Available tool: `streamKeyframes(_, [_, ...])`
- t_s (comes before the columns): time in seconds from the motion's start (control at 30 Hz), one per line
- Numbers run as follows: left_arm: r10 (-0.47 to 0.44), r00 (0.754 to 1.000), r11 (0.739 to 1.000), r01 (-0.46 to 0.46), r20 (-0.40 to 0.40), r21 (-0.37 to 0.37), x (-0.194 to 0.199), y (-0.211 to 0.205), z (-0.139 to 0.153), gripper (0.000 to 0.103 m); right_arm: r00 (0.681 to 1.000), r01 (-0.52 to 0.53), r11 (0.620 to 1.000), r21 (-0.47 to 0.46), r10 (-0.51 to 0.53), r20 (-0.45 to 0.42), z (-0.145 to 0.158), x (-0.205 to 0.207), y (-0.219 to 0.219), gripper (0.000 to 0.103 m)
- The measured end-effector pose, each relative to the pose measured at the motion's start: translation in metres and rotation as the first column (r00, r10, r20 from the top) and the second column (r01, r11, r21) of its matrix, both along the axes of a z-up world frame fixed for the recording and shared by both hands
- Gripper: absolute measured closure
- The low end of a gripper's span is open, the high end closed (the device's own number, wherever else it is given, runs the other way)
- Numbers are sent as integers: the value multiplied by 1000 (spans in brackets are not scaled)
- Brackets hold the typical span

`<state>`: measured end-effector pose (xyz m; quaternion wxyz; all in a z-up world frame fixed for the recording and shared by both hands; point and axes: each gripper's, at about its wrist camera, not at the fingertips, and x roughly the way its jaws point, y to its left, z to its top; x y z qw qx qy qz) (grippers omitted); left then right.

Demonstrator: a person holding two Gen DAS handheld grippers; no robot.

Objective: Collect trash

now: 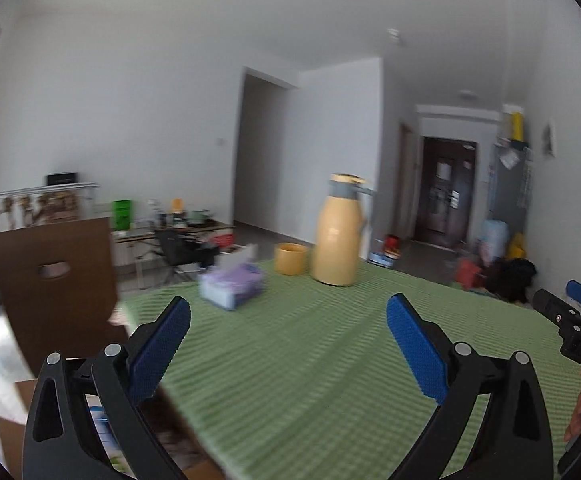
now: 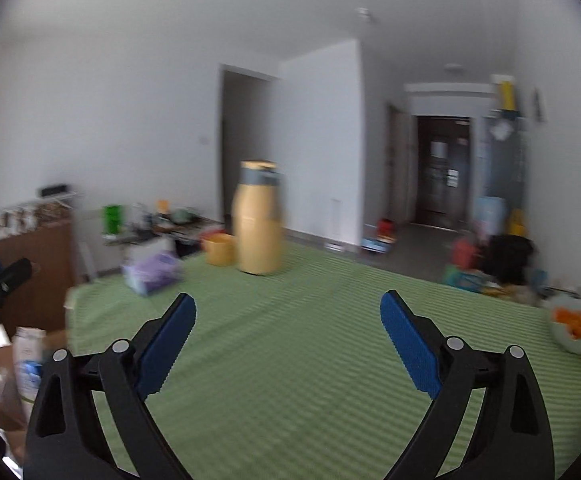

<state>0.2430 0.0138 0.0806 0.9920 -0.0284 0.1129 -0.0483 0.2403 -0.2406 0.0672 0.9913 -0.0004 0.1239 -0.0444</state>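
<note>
Left tongs (image 1: 288, 322): wide open, empty, over the bench (image 1: 330, 360).
Right tongs (image 2: 288, 320): wide open, empty.
Flask (image 1: 338, 232): upright, cup (image 1: 289, 258) just beside it.

Bright even daylight, motion blur throughout, fisheye bending, dark vignetted corners

Green cloth (image 1: 310, 360) bare across near and middle stretch: open passage ahead of left gripper (image 1: 288, 320) and right gripper (image 2: 288, 316), both with jaws spread, nothing between. Obstacles at far edge: jug (image 1: 339, 232), cup (image 1: 290, 258) just beside it, tissue pack (image 1: 232, 286) further left. Bowl (image 2: 578, 326) blocks right edge. Chair back (image 1: 56, 280) stands off left side.
</note>
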Motion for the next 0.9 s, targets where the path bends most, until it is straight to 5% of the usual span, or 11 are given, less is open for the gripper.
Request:
streamKeyframes(0.13, [-68,998,997,68,-3,26,14,-46,-10,8,992,121,992,-24,-121,-33,-15,-8,-42,13])
streamKeyframes(0.4, [-131,990,991,133,-45,34,27,-98,-26,8,979,192,981,6,-191,-74,-26,-22,-79,13])
streamKeyframes(0.9, [-78,996,995,81,-42,52,-20,-86,-14,8,987,141,990,-2,-140,-83,-17,-42,-71,13])
